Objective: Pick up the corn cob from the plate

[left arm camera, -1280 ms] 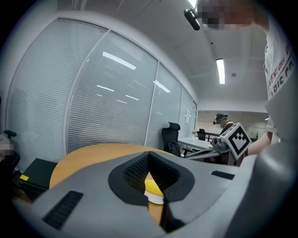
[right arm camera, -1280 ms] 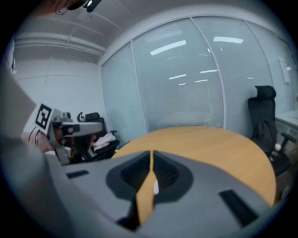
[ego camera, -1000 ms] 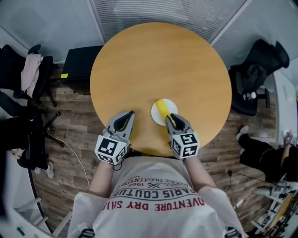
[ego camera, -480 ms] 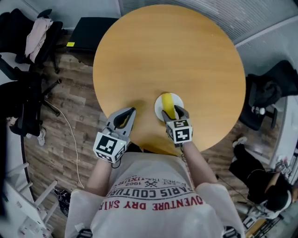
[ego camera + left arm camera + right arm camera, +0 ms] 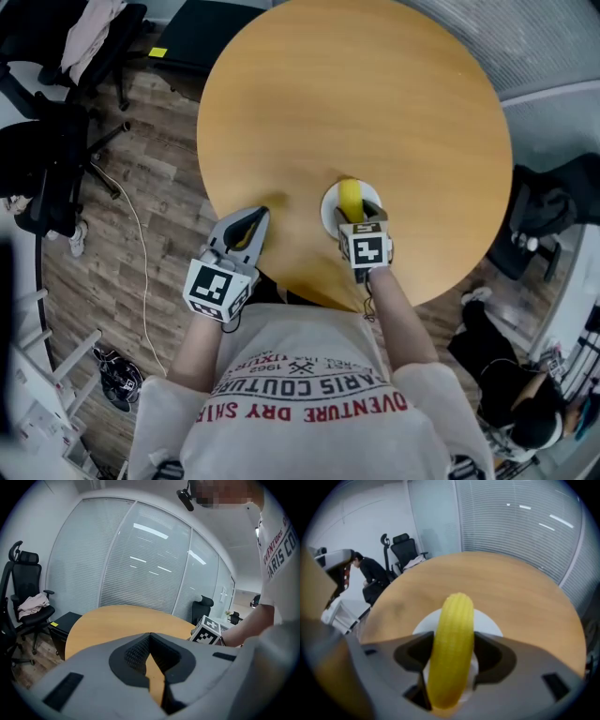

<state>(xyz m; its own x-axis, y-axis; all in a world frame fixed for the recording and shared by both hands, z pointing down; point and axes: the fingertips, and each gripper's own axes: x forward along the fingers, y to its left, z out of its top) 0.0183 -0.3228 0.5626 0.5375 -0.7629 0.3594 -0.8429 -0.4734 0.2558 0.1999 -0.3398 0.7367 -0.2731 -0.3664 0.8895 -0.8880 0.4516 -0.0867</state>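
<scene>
We look down on the round wooden surface (image 5: 375,103), smooth and honey-coloured, with a dark office chair (image 5: 42,178) on the plank floor (image 5: 159,178) beside it. At the near edge our right tool (image 5: 356,221) points steeply down. Its jaws have just been opening and stand spread wide, with the cob between them. Our left tool (image 5: 255,216) sits well apart (closer to level), jaws pressed together and empty. A small round white plate (image 5: 328,204) carries the ribbed yellow corn cob (image 5: 351,197).

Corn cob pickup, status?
Right gripper jaws just opening, straddling corn cob, no grip yet. Cob lying on plate. Left gripper shut, empty. Nothing blocking.
</scene>
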